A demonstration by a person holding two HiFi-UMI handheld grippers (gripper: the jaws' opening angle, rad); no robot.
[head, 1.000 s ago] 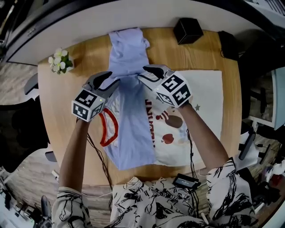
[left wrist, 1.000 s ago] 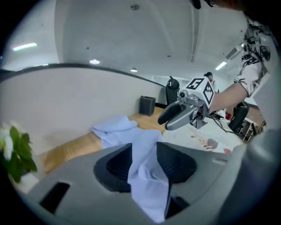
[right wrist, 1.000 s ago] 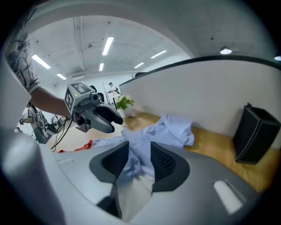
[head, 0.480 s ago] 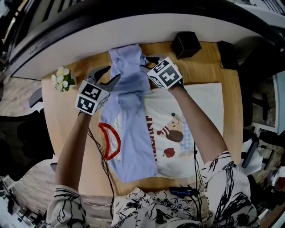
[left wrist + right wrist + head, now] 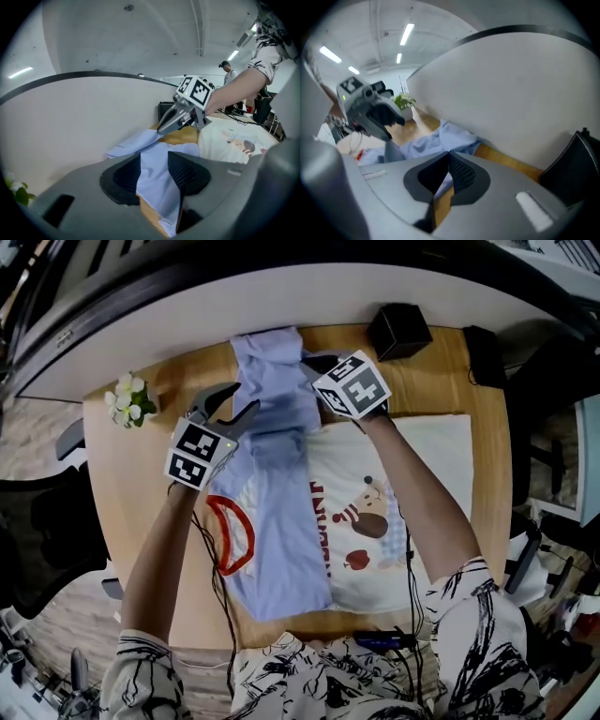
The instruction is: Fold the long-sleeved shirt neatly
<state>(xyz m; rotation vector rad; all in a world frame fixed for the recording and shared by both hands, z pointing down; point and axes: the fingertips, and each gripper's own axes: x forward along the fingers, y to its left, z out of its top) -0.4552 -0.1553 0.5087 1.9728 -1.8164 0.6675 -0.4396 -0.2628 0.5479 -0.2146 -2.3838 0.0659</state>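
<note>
The shirt (image 5: 375,484) lies flat on the wooden table (image 5: 131,502), white with a cartoon print. One pale blue sleeve (image 5: 272,381) runs over its left half up to the far edge. My right gripper (image 5: 307,362) is shut on the sleeve's right edge near the far end. In the left gripper view the cloth (image 5: 159,187) rises to the right gripper's tips (image 5: 161,129). My left gripper (image 5: 236,401) stands open at the sleeve's left edge, blue cloth showing between its jaws (image 5: 153,157). From the right gripper (image 5: 448,154) I see the sleeve (image 5: 440,138) and the left gripper (image 5: 391,131).
A black box (image 5: 398,329) stands at the table's far right, beside the right gripper. A small bunch of flowers (image 5: 129,397) sits far left. A white curved wall (image 5: 187,306) bounds the far edge. A dark device (image 5: 380,641) and cables lie at the near edge.
Both grippers have moved along the sleeve from its middle towards the table's far edge. The right gripper's jaws have closed on the sleeve's edge.
</note>
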